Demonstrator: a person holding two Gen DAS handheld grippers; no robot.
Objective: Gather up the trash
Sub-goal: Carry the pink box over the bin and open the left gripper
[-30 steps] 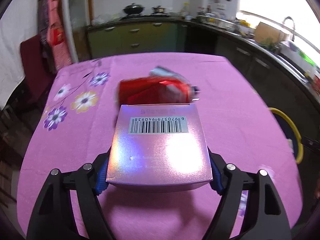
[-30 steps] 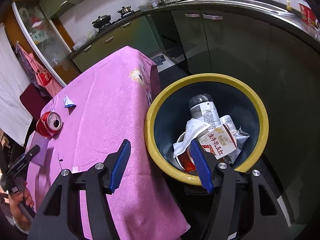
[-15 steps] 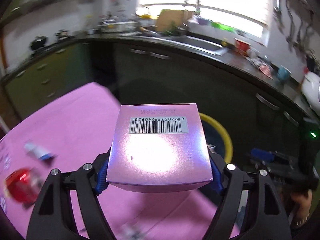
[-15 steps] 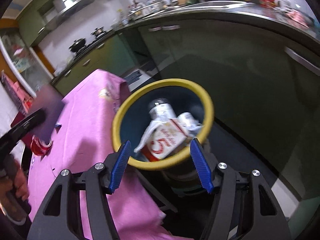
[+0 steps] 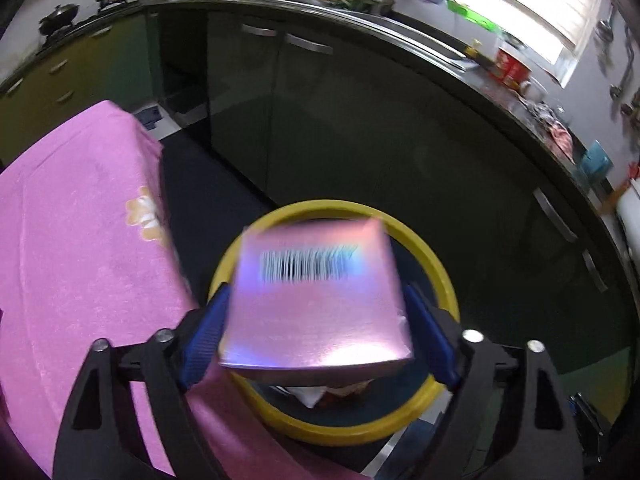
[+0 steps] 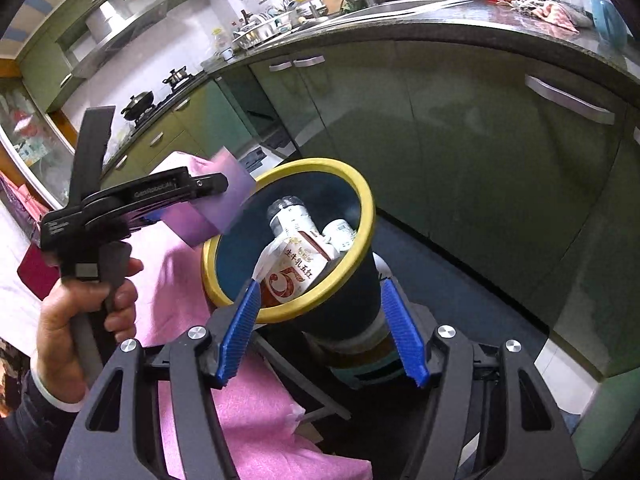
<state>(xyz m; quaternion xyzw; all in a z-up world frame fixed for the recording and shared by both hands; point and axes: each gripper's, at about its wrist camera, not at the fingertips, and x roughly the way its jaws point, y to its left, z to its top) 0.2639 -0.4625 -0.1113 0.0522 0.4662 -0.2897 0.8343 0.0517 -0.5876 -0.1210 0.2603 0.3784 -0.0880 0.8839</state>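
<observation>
Two hand-held grippers were in play above the bin. Nearest, the left hand-held gripper (image 5: 316, 332) had its jaws opening, and the pink box (image 5: 316, 308) sat between them, blurred and tilted, no longer clearly pinched. The box hung over the near edge of the bin (image 5: 436, 264), partly above the yellow rim on the tabletop (image 5: 80, 220) side rather than squarely over the middle. The right hand-held gripper (image 6: 320, 328) stood with its jaws apart and nothing between them, low in front of the bin. Inside the bin lay a carton (image 6: 296, 272) and a bottle (image 6: 288, 216), piled fairly high. Beyond the bin ran the dark cabinets (image 5: 360, 120). The risk, as I judge it, was the box catching the rim as it fell and tipping back onto the tabletop or down to the floor, because the release came off-centre and the piled trash left little room.
</observation>
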